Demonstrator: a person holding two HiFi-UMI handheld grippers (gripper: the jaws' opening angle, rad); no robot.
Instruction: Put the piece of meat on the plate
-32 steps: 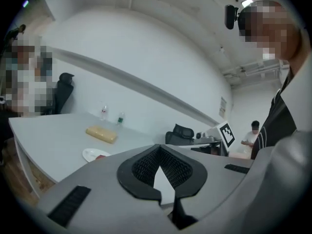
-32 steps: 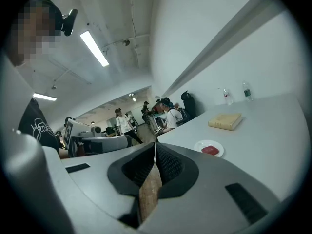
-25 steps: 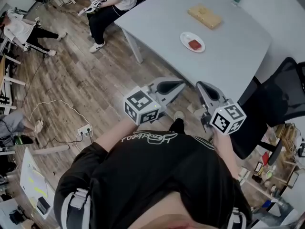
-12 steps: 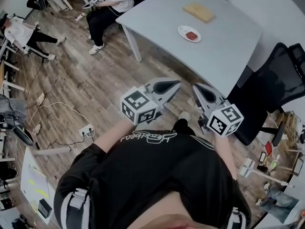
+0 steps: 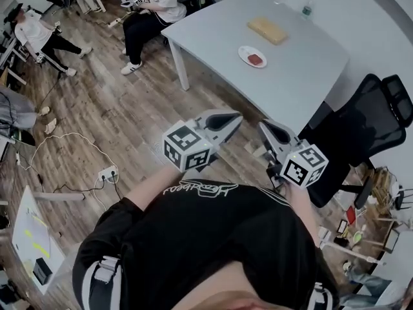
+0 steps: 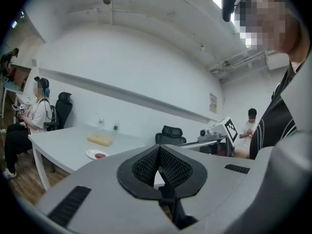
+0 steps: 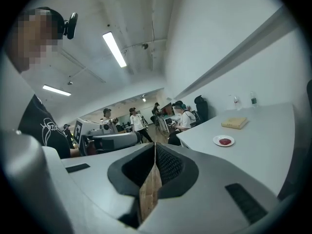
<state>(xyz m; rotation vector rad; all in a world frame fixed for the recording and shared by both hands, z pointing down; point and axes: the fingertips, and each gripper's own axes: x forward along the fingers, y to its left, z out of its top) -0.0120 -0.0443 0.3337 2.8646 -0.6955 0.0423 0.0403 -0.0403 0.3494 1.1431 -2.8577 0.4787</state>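
Both grippers are being held out ahead of the person's torso, over the wooden floor (image 5: 129,108) and well short of the grey table (image 5: 303,63). The left gripper (image 5: 236,115) is being carried about level, with its nose pointed up-frame toward the table's near edge. Its forearm is being kept bent and close to the black shirt. The right gripper (image 5: 262,124) is being held just beside it and tipped very slightly downward. The two noses are being angled toward one another, and both marker cubes are being turned up toward the head camera.

In the left gripper view, the jaws are being kept pressed together at the tips, and nothing is being pinched between them. In the right gripper view the same is being shown: the pads are meeting at the tips, and only a sliver of floor is being seen through the gap behind them.

The piece of meat (image 5: 256,59) is being carried by neither gripper. It is lying on the white plate (image 5: 243,52) out on the table, well apart from both. A yellowish block (image 5: 267,30) is lying just beyond the plate. A black office chair (image 5: 361,115) is standing at the table's right side.
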